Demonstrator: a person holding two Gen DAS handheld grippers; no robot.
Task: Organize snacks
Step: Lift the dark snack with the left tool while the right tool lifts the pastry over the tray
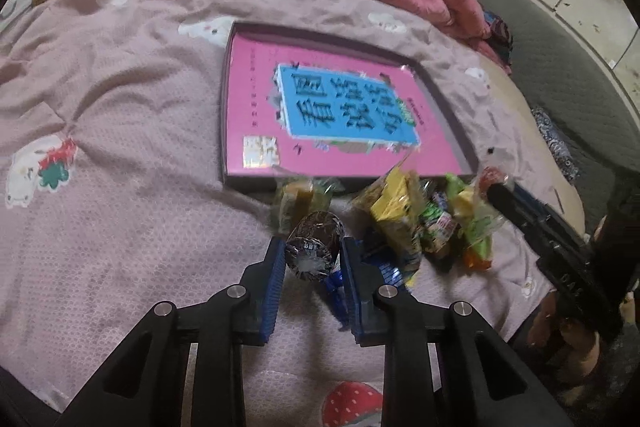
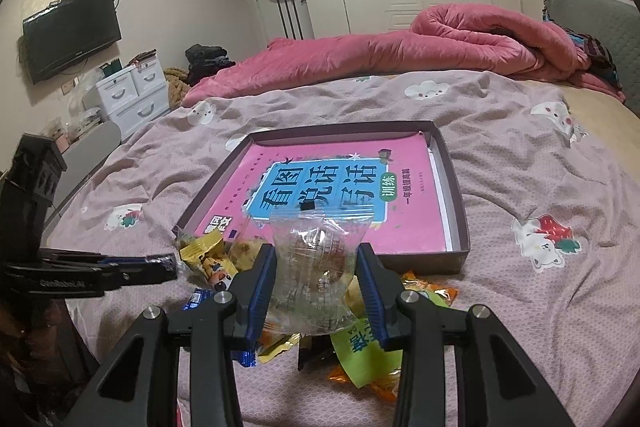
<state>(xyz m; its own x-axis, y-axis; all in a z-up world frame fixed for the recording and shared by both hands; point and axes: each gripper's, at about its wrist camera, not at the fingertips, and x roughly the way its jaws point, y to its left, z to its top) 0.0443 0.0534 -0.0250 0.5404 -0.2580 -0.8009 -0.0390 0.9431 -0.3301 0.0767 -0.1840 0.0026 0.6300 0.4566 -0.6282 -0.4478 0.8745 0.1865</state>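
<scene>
**Both tongs loaded, box is right there**

The left tongs (image 1: 313, 259) are clamped on a small dark foil-wrapped roll (image 1: 314, 246), held just above the snack pile (image 1: 424, 219) at the near edge of the shallow box (image 2: 456, 203). The right tongs (image 2: 316, 279) are clamped on a clear plastic snack bag (image 2: 316, 267), also just in front of the box.

Both look light. The roll seems firm enough to squeeze across its middle; its foil is probably slippery. The bag is soft and crinkly, so grab the fat middle, not the flappy sealed edge.

A pink book (image 2: 344, 191) lies flat in the box, filling most of its floor. Loose packets crowd the bed sheet (image 1: 120, 187) in front of the box. A rolled pink blanket (image 2: 460, 39) sits well behind the box.
</scene>
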